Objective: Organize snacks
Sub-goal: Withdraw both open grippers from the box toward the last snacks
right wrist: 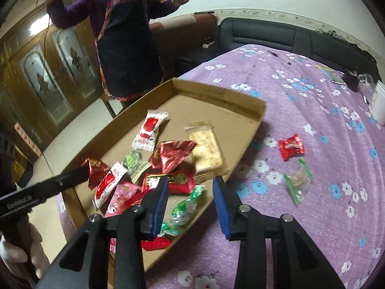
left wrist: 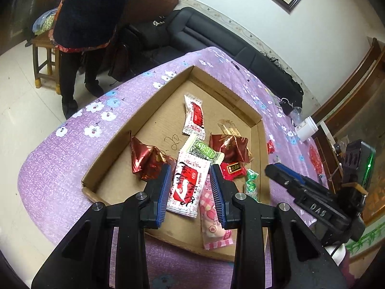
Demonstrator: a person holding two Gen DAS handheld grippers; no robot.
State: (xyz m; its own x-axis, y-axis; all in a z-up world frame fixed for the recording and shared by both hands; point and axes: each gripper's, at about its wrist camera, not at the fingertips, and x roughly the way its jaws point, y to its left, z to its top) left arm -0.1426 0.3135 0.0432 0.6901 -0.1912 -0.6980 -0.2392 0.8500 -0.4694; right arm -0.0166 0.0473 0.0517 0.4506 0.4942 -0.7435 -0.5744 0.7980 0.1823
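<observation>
A shallow cardboard tray (left wrist: 115, 142) (right wrist: 250, 101) on the purple flowered cloth holds several wrapped snacks. My left gripper (left wrist: 190, 175) is open above them, with a white-and-red packet (left wrist: 186, 187) below its gap and a pink packet (left wrist: 211, 219) beside it. My right gripper (right wrist: 190, 187) is open and empty over the tray's near right edge, above a green wrapped candy (right wrist: 182, 209). Outside the tray, on the cloth, lie a red packet (right wrist: 291, 145) and a green-edged clear packet (right wrist: 298, 180). The right gripper (left wrist: 272, 168) shows at the right of the left wrist view.
A person in a dark purple coat (right wrist: 125, 41) stands beyond the table's far side. A dark sofa (right wrist: 288, 38) runs behind the table. A white cup (left wrist: 306, 127) and small items sit at the cloth's far right. A wooden stool (left wrist: 45, 55) stands on the floor.
</observation>
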